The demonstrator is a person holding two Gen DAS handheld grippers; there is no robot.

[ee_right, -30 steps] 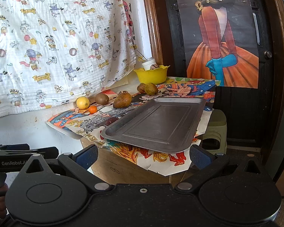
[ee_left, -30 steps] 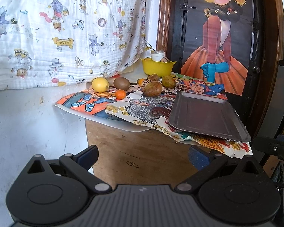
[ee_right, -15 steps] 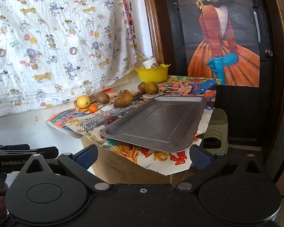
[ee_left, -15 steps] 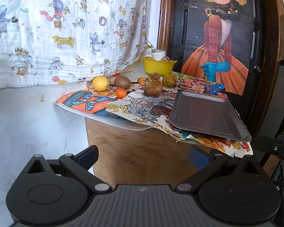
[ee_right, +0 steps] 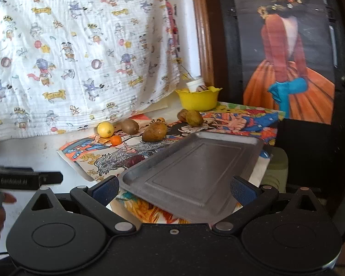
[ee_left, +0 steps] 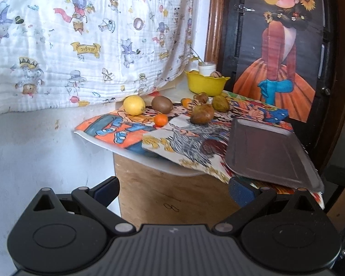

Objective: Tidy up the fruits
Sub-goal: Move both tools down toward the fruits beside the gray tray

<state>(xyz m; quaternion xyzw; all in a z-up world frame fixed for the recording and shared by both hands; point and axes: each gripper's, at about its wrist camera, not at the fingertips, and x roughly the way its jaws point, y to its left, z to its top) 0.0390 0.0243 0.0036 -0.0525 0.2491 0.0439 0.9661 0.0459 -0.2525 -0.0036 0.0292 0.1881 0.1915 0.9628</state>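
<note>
Left view: my left gripper [ee_left: 173, 187] is spread wide, empty, well short of the table; the lemon [ee_left: 134, 105] sits at the back.

Right view: my right gripper [ee_right: 174, 187] gapes empty before the bare tray [ee_right: 195, 168]. I'd approach level, over the tray.

White wall [ee_left: 34, 142], cartoon-print cloth [ee_left: 80, 41], dark door [ee_right: 310, 138], girl poster [ee_left: 285, 53]

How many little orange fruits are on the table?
2. One small orange fruit sits in front of the lemon. Another peeks out further back, beside the kiwi. More may be hidden in the yellow bowl.
</note>
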